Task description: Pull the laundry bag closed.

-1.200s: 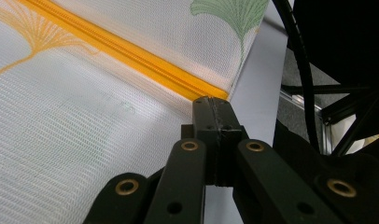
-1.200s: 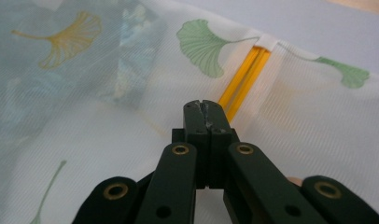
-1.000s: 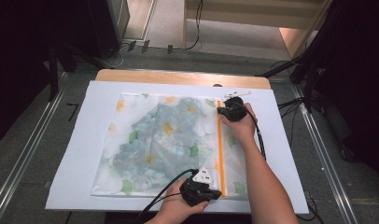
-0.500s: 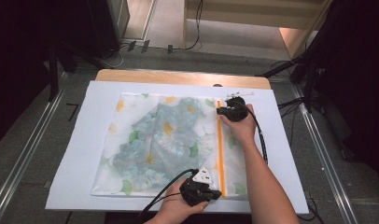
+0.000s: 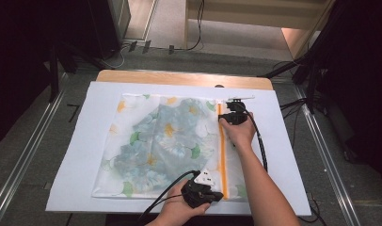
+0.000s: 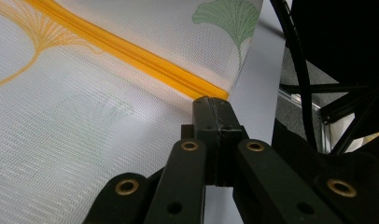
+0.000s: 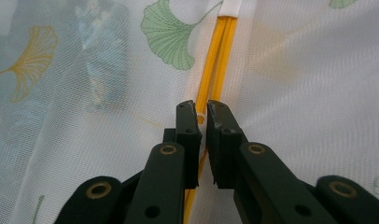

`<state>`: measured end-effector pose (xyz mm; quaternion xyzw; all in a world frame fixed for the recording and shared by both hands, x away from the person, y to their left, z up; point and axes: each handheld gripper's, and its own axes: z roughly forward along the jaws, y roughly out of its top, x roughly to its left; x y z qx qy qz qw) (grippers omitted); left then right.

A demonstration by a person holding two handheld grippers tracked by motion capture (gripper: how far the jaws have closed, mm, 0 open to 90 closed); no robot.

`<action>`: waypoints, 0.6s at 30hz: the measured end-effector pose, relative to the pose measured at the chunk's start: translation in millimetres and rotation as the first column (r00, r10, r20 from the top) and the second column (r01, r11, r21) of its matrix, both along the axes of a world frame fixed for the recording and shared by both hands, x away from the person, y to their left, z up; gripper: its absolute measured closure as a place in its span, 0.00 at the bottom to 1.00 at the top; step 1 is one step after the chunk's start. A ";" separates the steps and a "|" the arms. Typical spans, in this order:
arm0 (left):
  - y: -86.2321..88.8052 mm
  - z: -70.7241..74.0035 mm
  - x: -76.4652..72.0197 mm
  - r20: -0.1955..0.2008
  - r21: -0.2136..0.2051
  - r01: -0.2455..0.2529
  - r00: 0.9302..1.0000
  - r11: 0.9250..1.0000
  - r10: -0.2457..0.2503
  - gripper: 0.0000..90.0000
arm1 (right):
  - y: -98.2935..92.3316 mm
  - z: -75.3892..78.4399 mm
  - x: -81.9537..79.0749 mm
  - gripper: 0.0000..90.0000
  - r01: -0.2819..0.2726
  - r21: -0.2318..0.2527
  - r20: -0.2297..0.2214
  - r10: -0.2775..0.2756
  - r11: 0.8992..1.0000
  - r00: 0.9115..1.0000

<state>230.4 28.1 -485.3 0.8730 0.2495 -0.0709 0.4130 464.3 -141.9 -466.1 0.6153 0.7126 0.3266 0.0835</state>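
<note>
A: How is the mesh bag (image 5: pixel 165 141) laid out, and where is the zipper (image 5: pixel 222 150) found?

B: The bag is spread flat on the white sheet (image 5: pixel 85 155) covering the table (image 5: pixel 179 77). The orange zipper is run along the bag's right edge, its long axis pointing away from the person, from the near edge towards the far edge.

A: Which gripper is placed at which end?

B: The near end is taken by the left gripper (image 5: pixel 203 194); in the left gripper view its jaws are seen pressed fully together on the corner of the mesh, right where the orange zipper (image 6: pixel 131 56) ends. The far end is reached by the right gripper (image 5: pixel 232 117), so the slider work falls to the right hand (image 5: pixel 238 132).

A: And the right gripper's state?

B: Its jaws have just been closing. In the right gripper view they are seen nearly together, a slim gap left, with a small white piece, judged to be the zipper pull (image 7: pixel 201 119), between them; the pads (image 7: pixel 186 122) appear to be nipping it.

A: What does the coming move turn on?

B: The zipper line (image 7: pixel 214 60) is seen continuing straight ahead of the right gripper (image 7: pixel 201 114). Any pull would probably need to be kept along that axis, with the near corner held taut by the left gripper (image 6: pixel 211 114).
</note>
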 end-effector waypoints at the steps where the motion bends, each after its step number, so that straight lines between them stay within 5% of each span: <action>1: 0.0 0.0 -0.1 0.000 0.001 0.000 1.000 1.000 0.000 1.00 | -0.6 -0.2 -0.2 0.95 -0.008 -0.003 0.007 0.008 1.000 1.000; 7: 0.2 0.1 -0.1 0.001 0.002 0.000 1.000 1.000 0.000 1.00 | -2.9 -1.8 2.0 1.00 -0.050 -0.027 0.061 0.052 0.998 0.997; 10: 0.0 0.0 0.1 0.000 -0.001 0.000 1.000 1.000 0.000 1.00 | -4.5 -2.7 5.3 1.00 -0.045 0.002 0.060 0.045 0.999 0.997; 18: 0.1 0.0 0.0 0.000 0.000 0.001 1.000 1.000 -0.001 1.00 | -4.9 1.0 4.3 1.00 -0.059 -0.022 0.089 0.060 0.998 0.994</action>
